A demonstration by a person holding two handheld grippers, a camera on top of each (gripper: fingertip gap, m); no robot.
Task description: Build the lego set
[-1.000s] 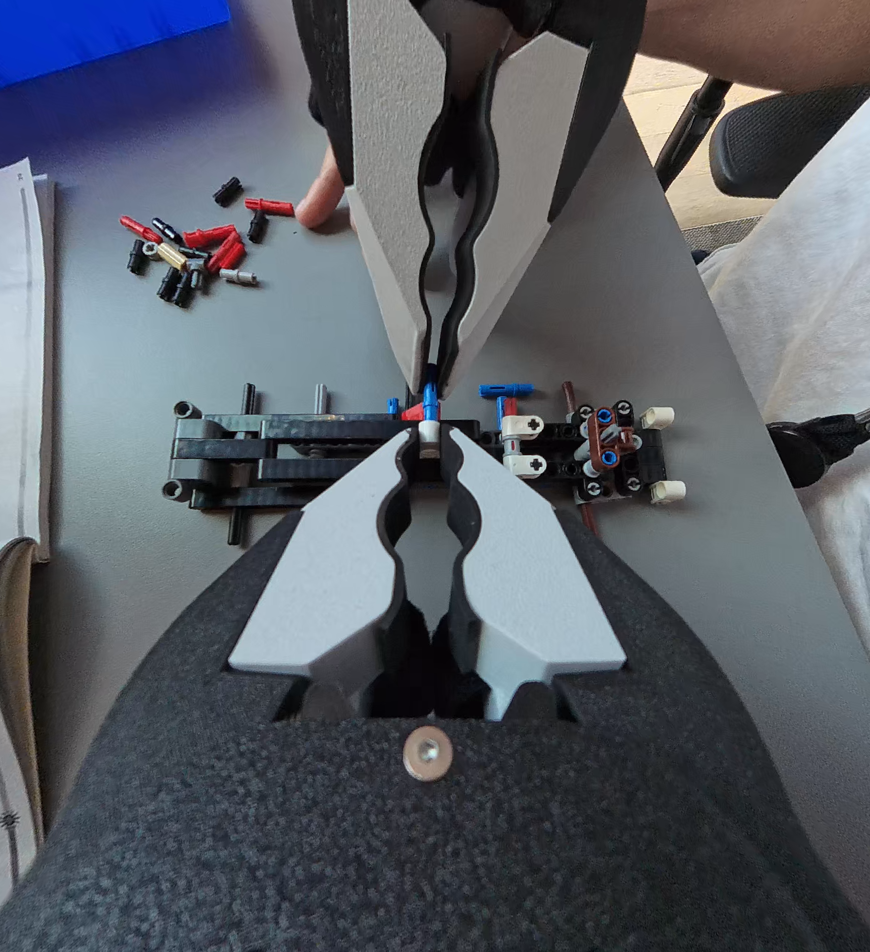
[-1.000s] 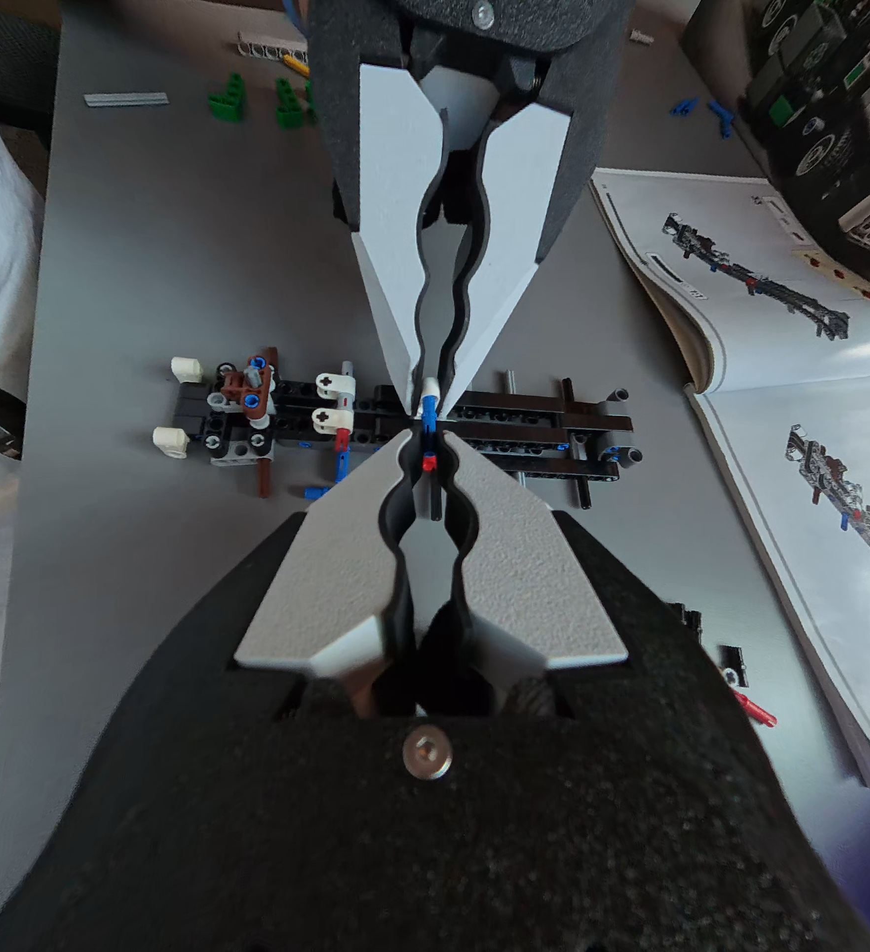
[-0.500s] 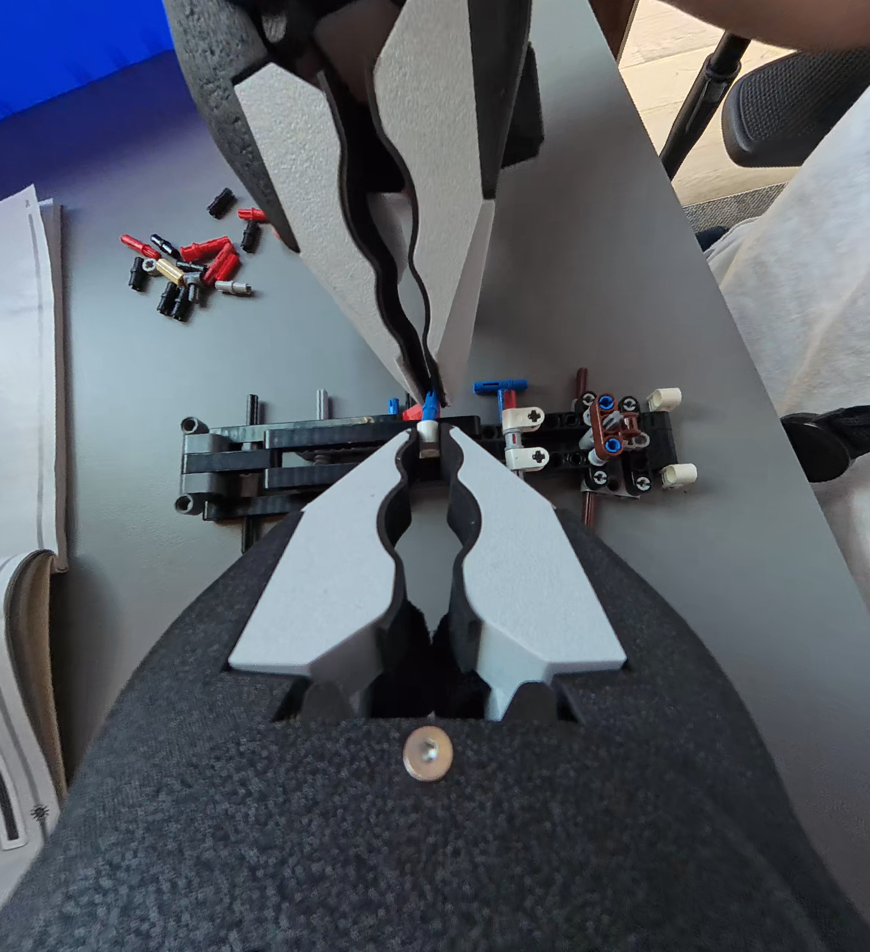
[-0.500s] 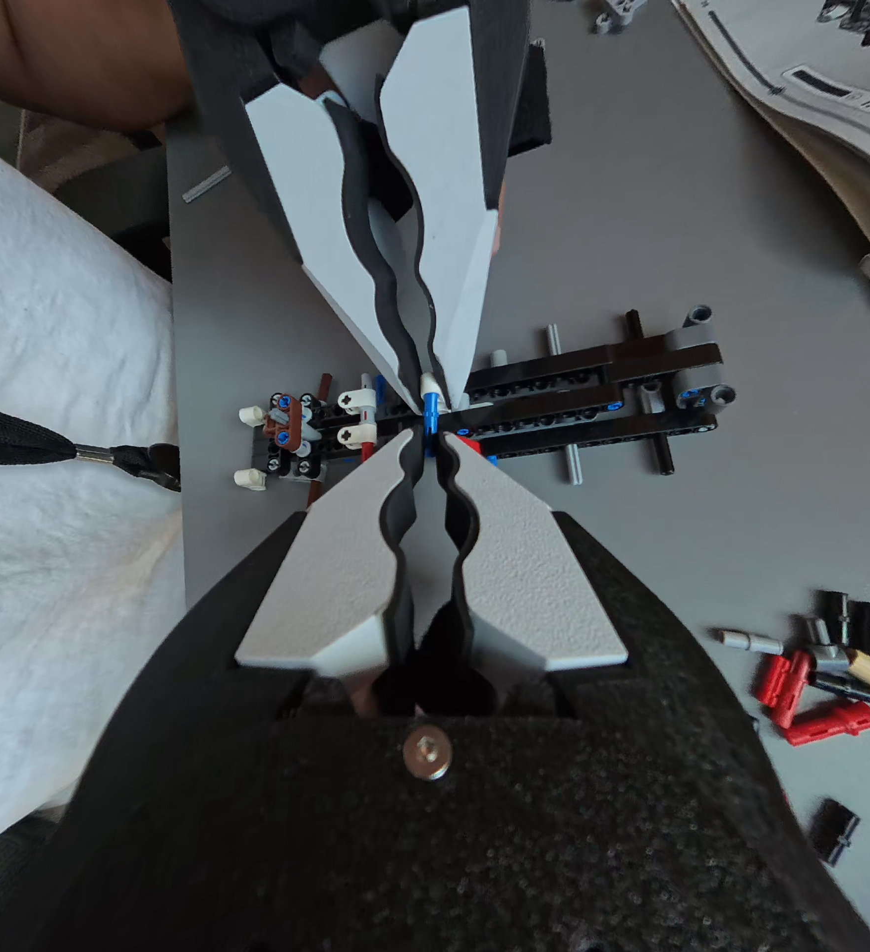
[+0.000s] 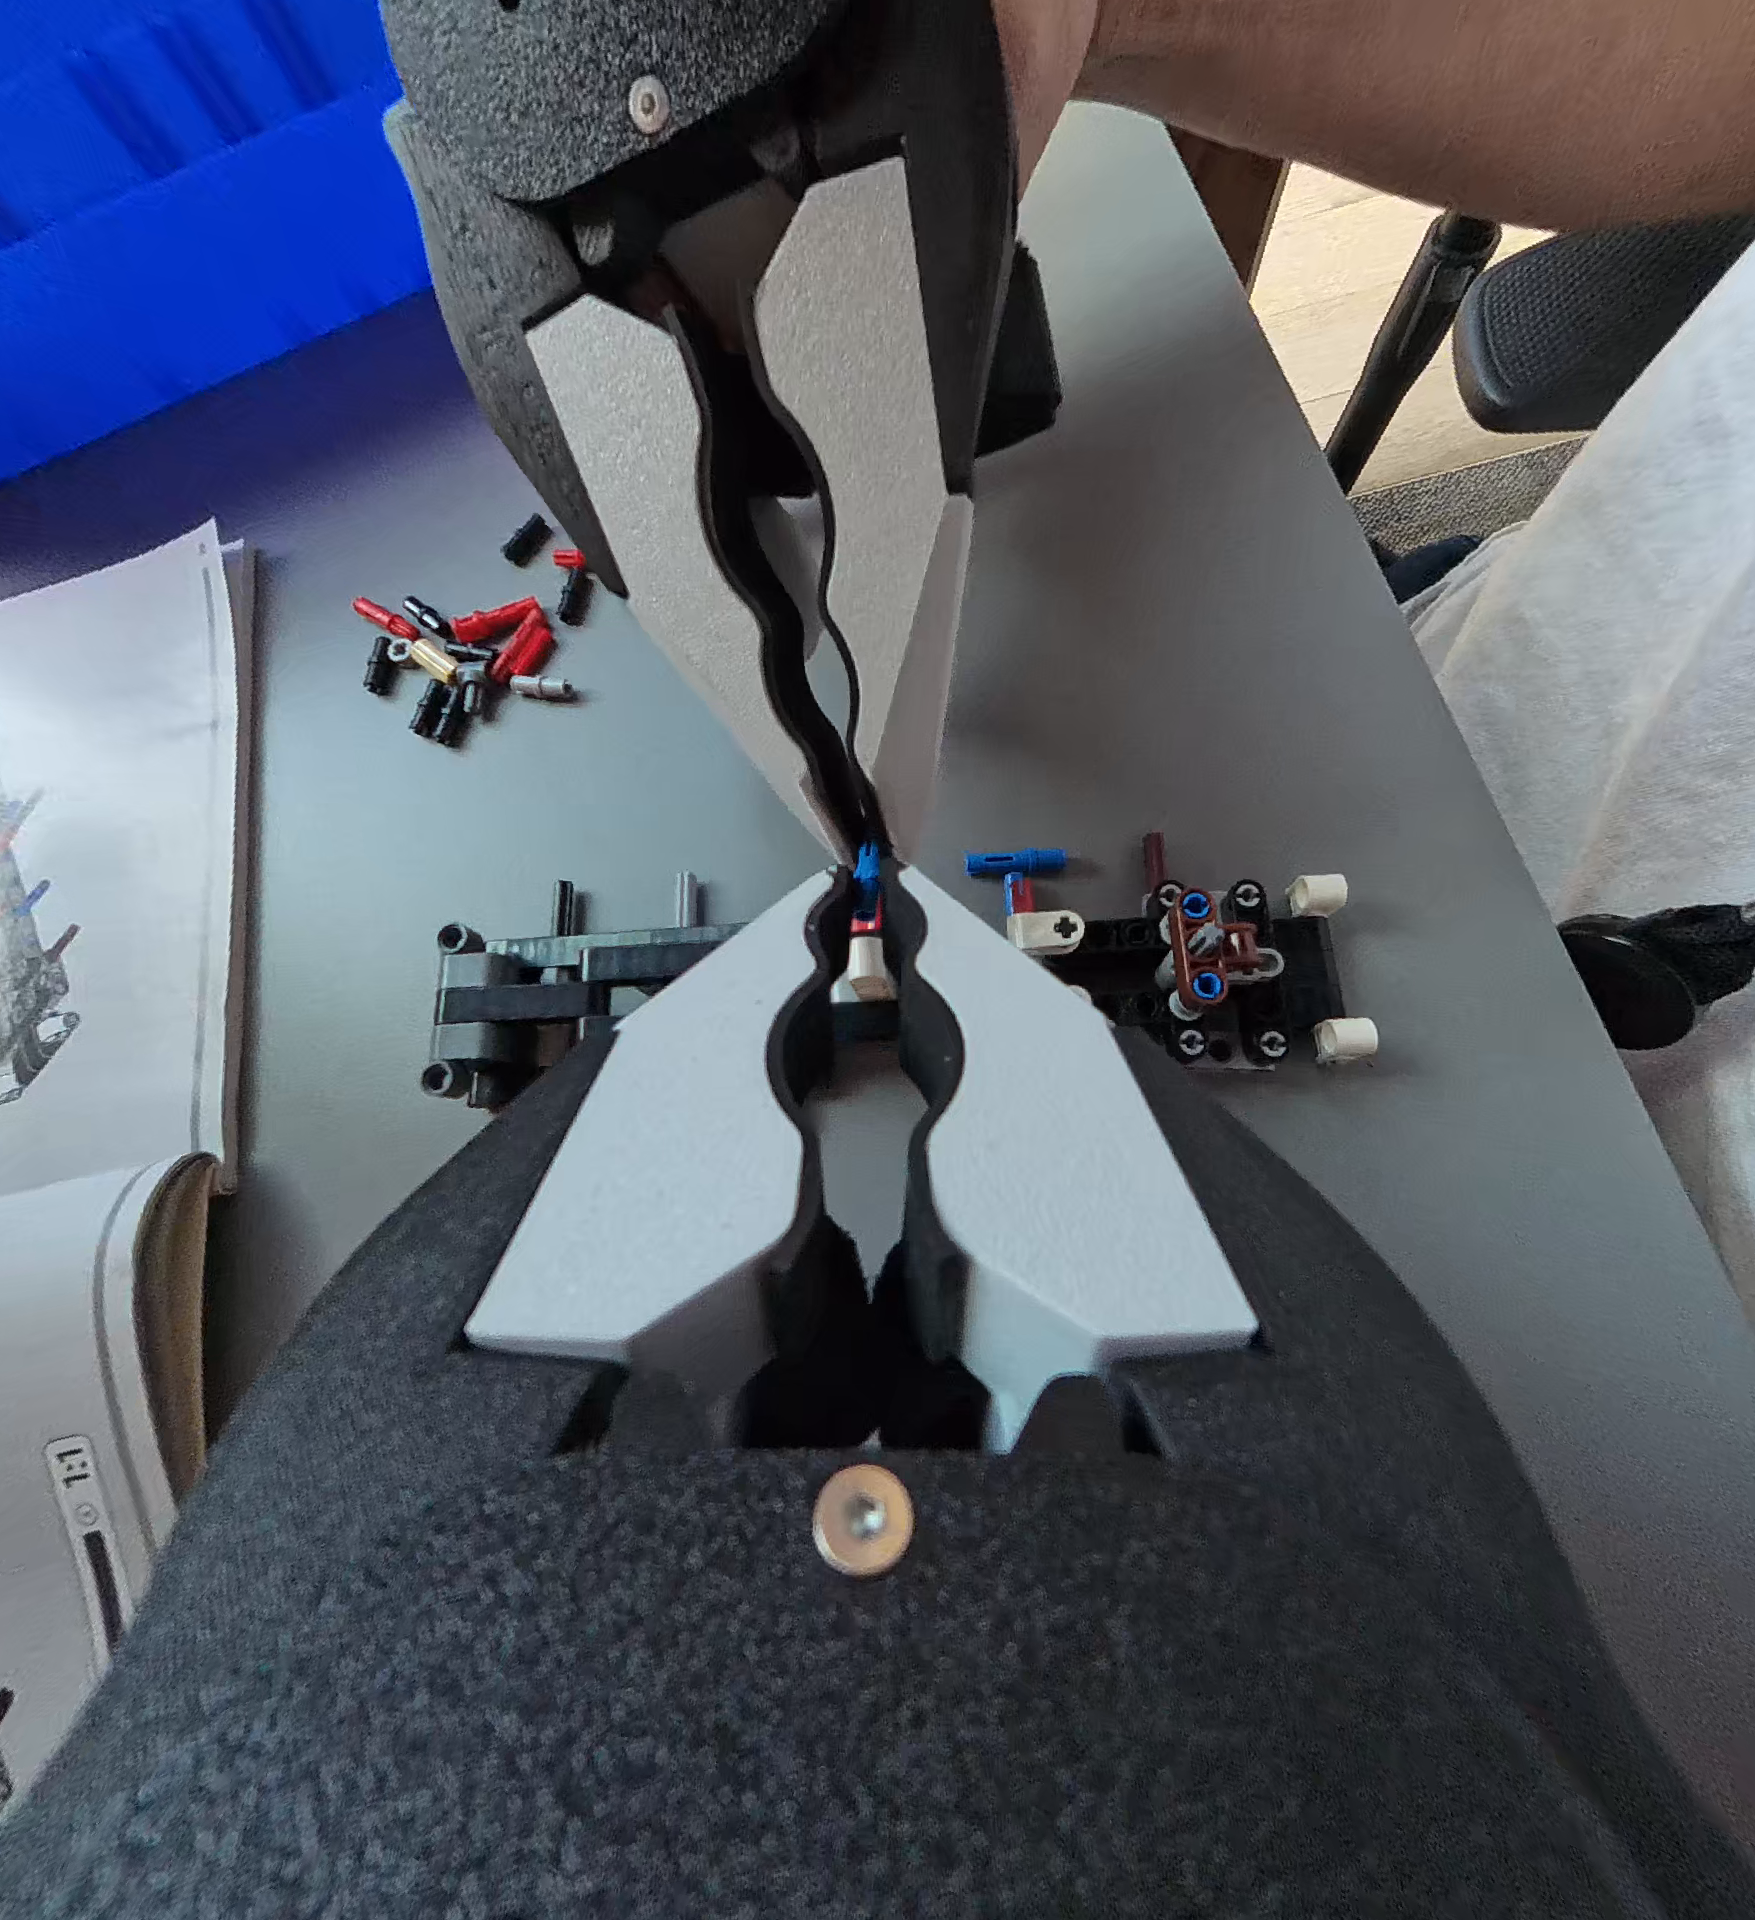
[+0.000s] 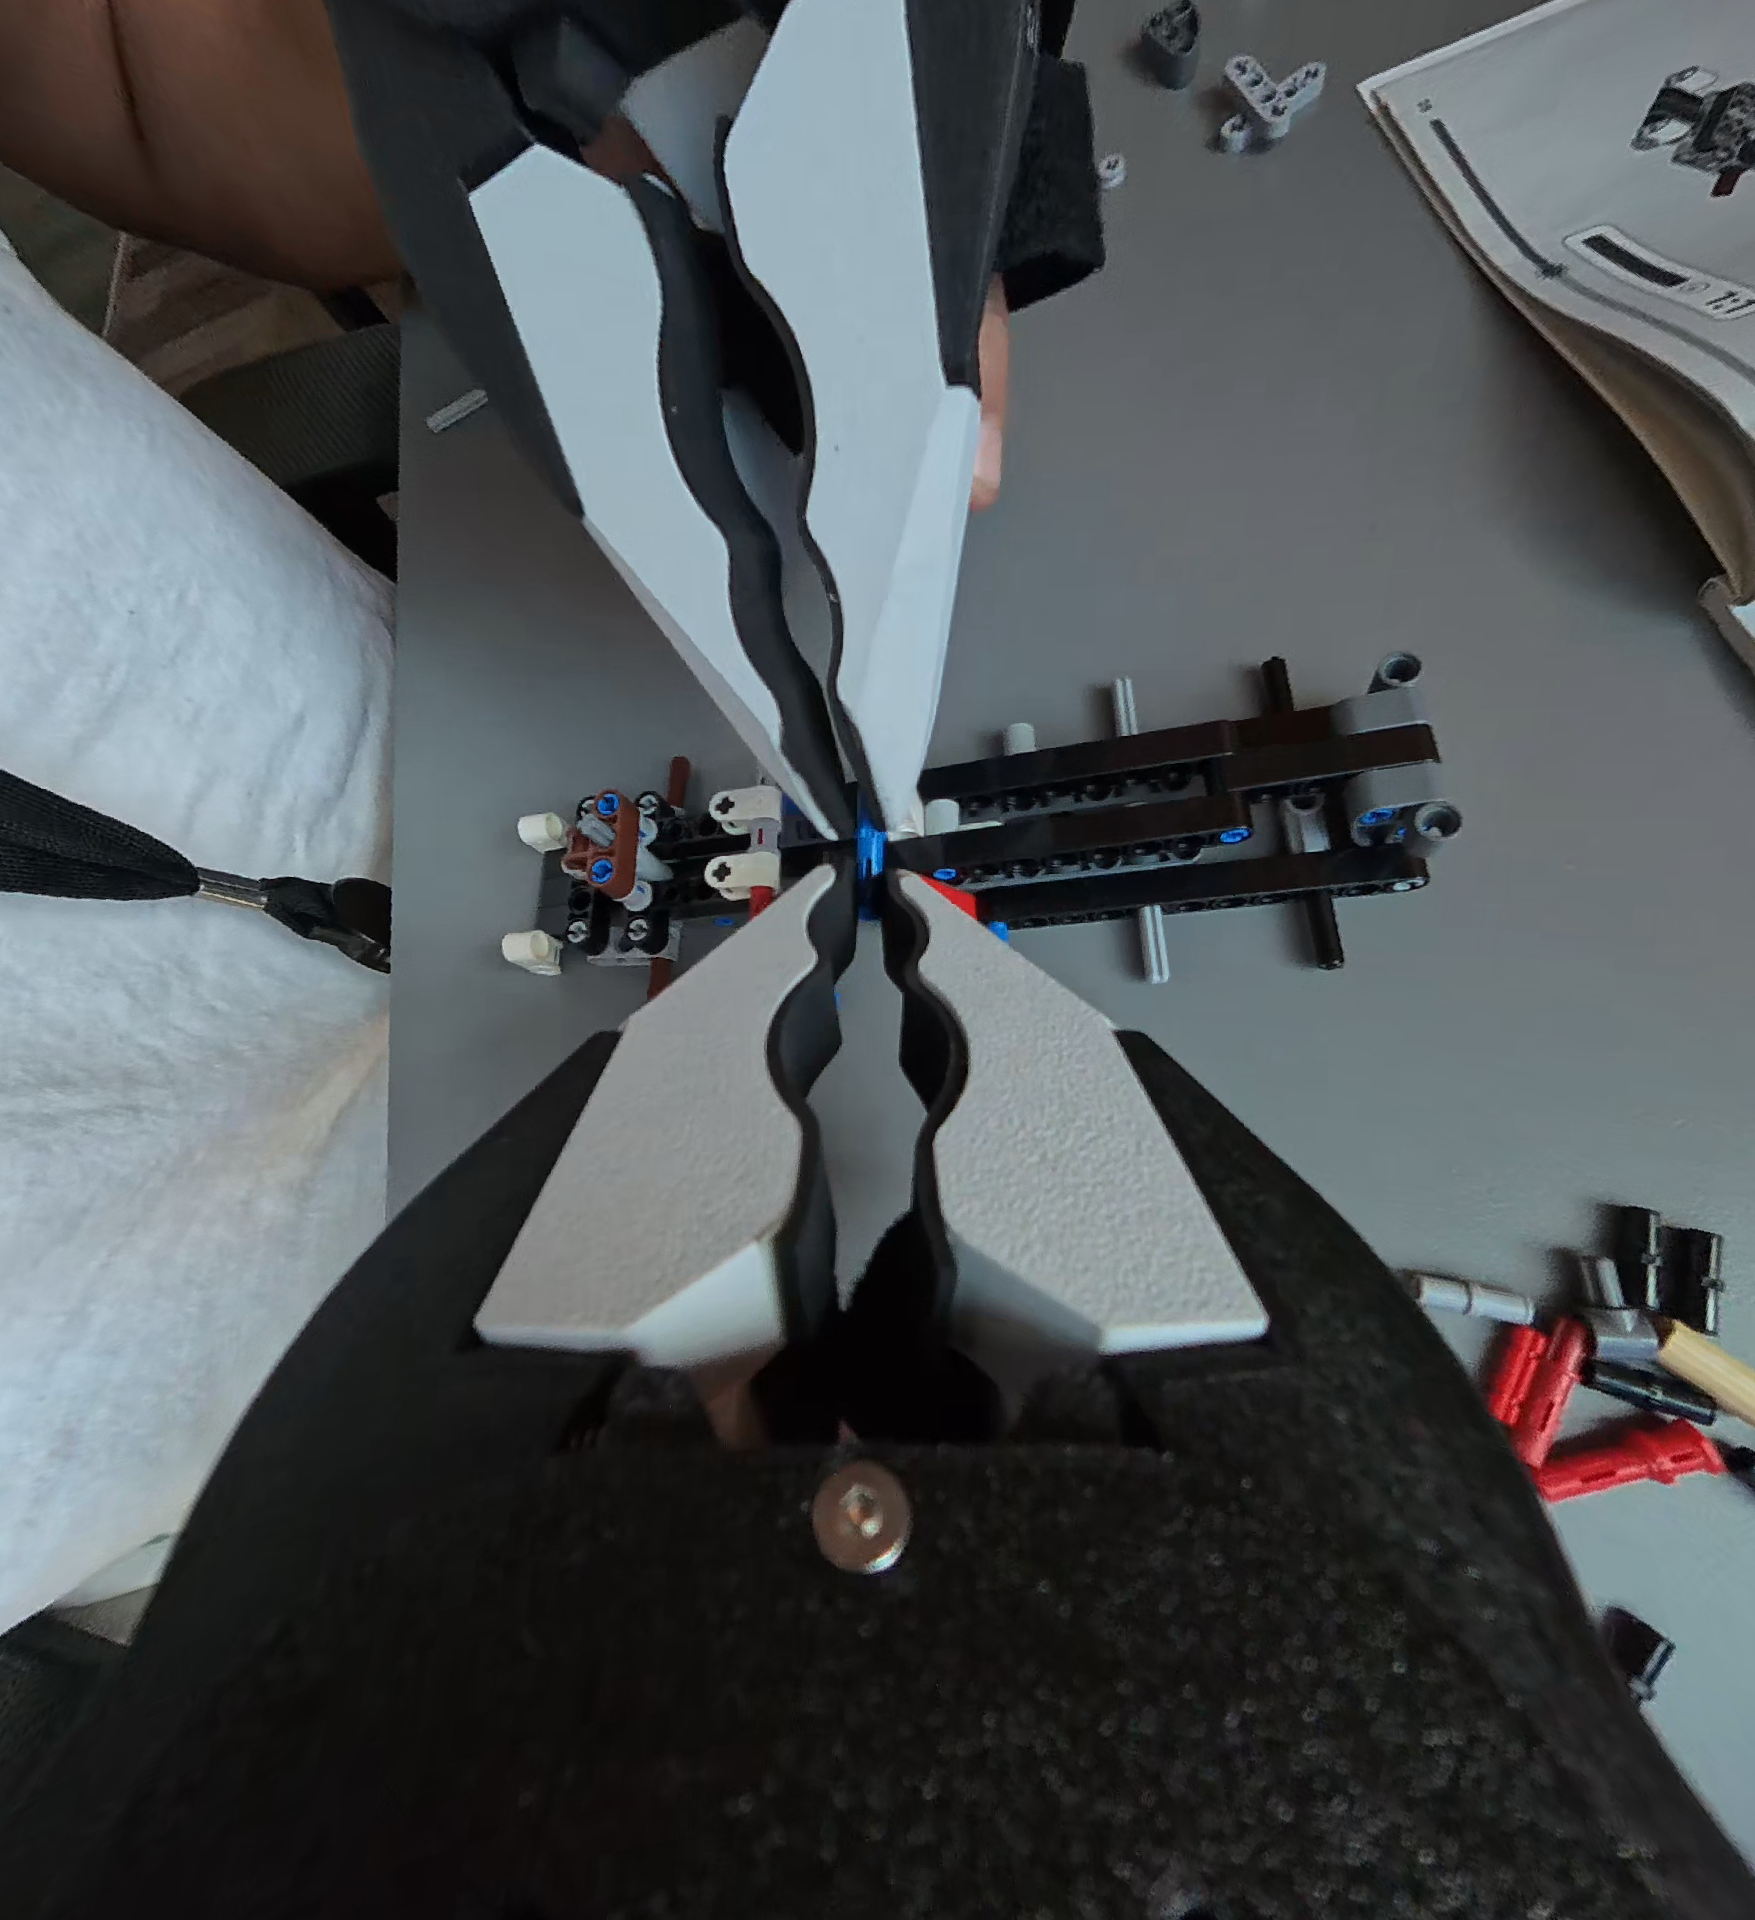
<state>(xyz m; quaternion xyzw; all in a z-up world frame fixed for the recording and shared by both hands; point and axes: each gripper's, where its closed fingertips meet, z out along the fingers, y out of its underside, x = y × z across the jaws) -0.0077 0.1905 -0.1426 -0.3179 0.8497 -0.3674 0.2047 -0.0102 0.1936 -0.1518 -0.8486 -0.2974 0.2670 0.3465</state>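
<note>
A long black beam model [image 5: 540,997] with a small wheeled end [image 5: 1216,977] lies across the grey table; it also shows in the right wrist view [image 6: 1164,821]. My left gripper [image 5: 865,883] hangs over its middle, shut on a small white connector piece [image 5: 865,966] with a red band. A blue pin [image 5: 865,873] sticks out of that piece at my fingertips. My right gripper [image 5: 868,836] comes in from the far side, tip to tip with the left, and is shut on the blue pin [image 6: 868,852]. The right wrist view shows the right gripper [image 6: 865,883] meeting the left gripper [image 6: 868,821].
Loose red, black and tan pins [image 5: 468,655] lie far left, also near right in the right wrist view [image 6: 1631,1382]. An open instruction booklet [image 5: 73,883] lies at the left, a blue bin [image 5: 125,208] behind it. A loose blue pin [image 5: 1013,860] lies by the model. A person in white [image 5: 1683,727] sits past the table edge.
My right gripper has swung round and tilted while staying on the blue pin. My left gripper has moved forward over the model, and the white piece now sits deeper between its fingers.
</note>
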